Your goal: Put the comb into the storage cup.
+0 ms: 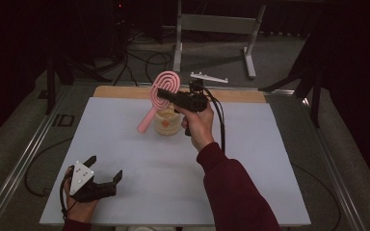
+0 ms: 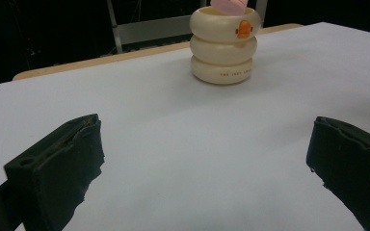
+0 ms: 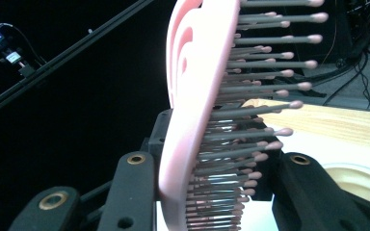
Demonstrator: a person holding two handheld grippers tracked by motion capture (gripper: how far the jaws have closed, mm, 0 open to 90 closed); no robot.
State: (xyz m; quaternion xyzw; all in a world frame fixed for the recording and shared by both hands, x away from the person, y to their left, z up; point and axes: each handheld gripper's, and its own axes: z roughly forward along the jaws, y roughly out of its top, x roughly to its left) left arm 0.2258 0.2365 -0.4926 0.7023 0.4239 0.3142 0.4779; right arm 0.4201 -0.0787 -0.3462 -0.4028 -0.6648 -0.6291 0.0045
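The right gripper point(image 1: 161, 94) had its fingers clamped on the head of the pink plastic hairbrush w/ grey bristles point(image 1: 162, 91), held above the cream ringed holder cup point(image 1: 167, 121), probably to pull it clear. Brush's long axis slanted, handle pointing down-left. Left gripper point(image 1: 105, 169) rested on the white surface point(image 1: 139, 159), fingers wide apart, holding nothing.

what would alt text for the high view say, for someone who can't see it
A person's right gripper holds a pink hairbrush by its head above a cream ringed holder on a white table. The left gripper rests open near the table's front left corner.
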